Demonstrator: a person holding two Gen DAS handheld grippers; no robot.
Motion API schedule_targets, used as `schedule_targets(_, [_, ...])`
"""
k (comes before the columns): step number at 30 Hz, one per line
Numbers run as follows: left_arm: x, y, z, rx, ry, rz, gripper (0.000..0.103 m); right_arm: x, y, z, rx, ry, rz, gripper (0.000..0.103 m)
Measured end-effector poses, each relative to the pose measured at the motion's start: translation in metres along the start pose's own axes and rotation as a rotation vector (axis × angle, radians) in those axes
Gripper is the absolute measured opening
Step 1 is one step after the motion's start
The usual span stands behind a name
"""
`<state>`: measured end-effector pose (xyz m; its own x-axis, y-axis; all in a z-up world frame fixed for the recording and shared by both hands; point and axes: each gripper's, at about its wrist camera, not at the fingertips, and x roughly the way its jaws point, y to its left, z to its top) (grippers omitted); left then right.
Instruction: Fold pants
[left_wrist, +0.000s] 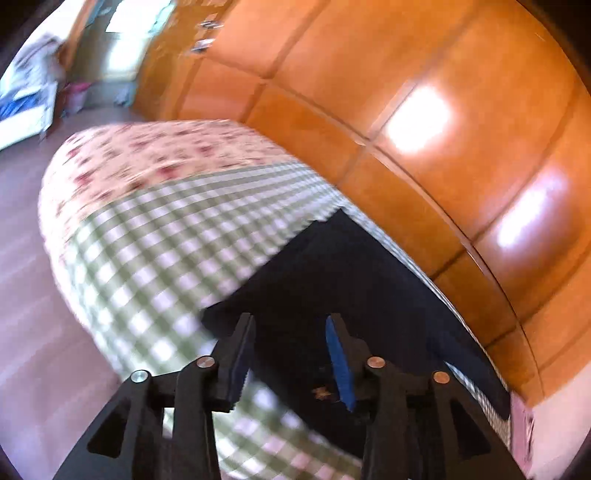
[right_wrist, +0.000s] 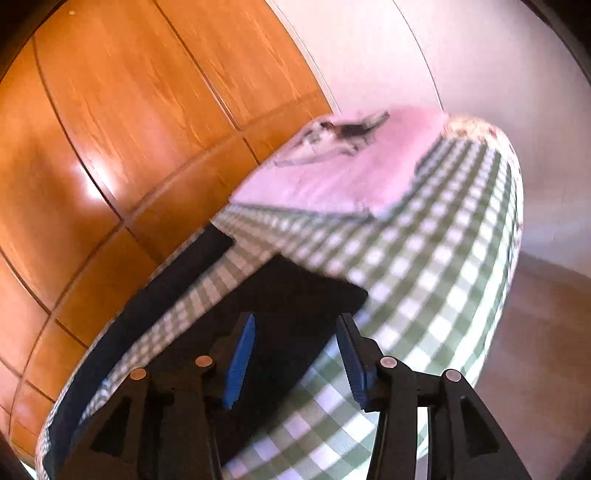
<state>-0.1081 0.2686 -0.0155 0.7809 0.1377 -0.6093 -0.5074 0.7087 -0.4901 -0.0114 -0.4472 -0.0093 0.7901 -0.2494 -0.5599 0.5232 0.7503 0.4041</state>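
Both hand-held grippers, left (left_wrist: 291, 325) and right (right_wrist: 297, 325), spread and empty above dark pants (left_wrist: 332, 273) on checked bedcover (left_wrist: 155, 243).

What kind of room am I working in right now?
Most likely a bedroom in a home: the dark pants lie on a bed with a green checked cover, beside wooden wardrobe doors, with a pink pillow at one end.

dark navy pants (left_wrist: 332, 273), green-white gingham bedcover (left_wrist: 155, 236), floral red-on-cream cover at 11 o'clock (left_wrist: 147, 155), orange wood wardrobe (left_wrist: 406, 74), pink sheet (right_wrist: 351, 173).
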Motion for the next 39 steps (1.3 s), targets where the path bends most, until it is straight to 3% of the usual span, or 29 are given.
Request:
schedule_targets(5, [0.052,-0.065,-0.013,0.138,0.146,-0.107,0.046,0.033,0.062,-0.007,-0.138,0.112,0.139,0.049])
schedule_targets(10, [0.100,-0.135,-0.040,0.310,0.234,-0.206,0.046,0.056,0.135,-0.049,-0.276,0.246,0.281,0.049])
schedule_targets(13, [0.124,-0.164,-0.051,0.367,0.271,-0.212,0.046,0.069,0.187,-0.071,-0.370,0.285,0.359,0.049])
schedule_targets(17, [0.150,-0.175,-0.055,0.364,0.315,-0.192,0.046,0.097,0.253,-0.092,-0.517,0.294,0.358,0.049])
schedule_targets(23, [0.155,-0.165,-0.058,0.374,0.340,-0.226,0.046,0.136,0.287,-0.095,-0.559,0.288,0.307,0.049])
schedule_targets(28, [0.154,-0.164,-0.031,0.355,0.316,-0.258,0.046,0.161,0.292,-0.101,-0.539,0.336,0.259,0.049])
schedule_targets(30, [0.161,-0.167,-0.009,0.367,0.286,-0.243,0.052,0.164,0.292,-0.104,-0.538,0.346,0.249,0.049])
schedule_targets(34, [0.179,-0.175,0.039,0.375,0.205,-0.182,0.060,0.167,0.292,-0.106,-0.532,0.338,0.251,0.050])
schedule_targets(39, [0.228,-0.171,0.102,0.345,0.140,-0.027,0.063,0.164,0.293,-0.108,-0.540,0.327,0.246,0.050])
